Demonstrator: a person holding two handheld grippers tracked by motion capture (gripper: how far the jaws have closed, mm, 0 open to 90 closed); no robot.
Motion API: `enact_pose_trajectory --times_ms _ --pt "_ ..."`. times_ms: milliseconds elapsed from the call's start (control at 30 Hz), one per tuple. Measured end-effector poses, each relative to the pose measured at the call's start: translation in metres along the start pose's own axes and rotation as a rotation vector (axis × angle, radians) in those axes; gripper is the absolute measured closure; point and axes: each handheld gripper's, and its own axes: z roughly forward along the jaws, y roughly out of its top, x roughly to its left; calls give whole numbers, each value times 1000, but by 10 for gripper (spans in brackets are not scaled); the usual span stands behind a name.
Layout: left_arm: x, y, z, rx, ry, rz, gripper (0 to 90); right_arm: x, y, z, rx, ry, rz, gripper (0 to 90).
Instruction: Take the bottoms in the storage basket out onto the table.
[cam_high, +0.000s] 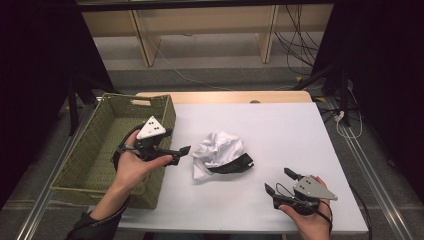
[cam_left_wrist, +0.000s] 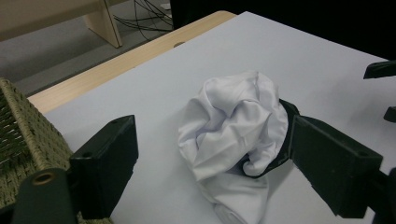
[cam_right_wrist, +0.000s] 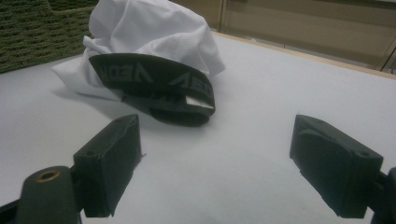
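On the white table (cam_high: 280, 135), a crumpled white garment (cam_high: 218, 149) with a black lettered waistband (cam_high: 235, 166) lies near the middle, just right of a woven green basket (cam_high: 90, 165). The left gripper (cam_high: 181, 154) hovers beside the basket's near corner, jaws wide and empty, pointing at the cloth. The right gripper (cam_high: 279, 181) sits near the front edge, jaws likewise spread wide, holding nothing
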Motion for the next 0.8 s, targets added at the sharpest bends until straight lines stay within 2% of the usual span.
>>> enact_pose_trajectory --times_ms 200,400,800 --pt "9 -4 -5 -4 17 -25 155 0 0 0 -2 -2 -6 173" --pt "15 -8 -6 1 19 -27 156 -1 0 0 -2 -1 -5 171" --pt "14 -8 -5 -5 10 -18 157 -1 0 0 4 -5 -3 170"
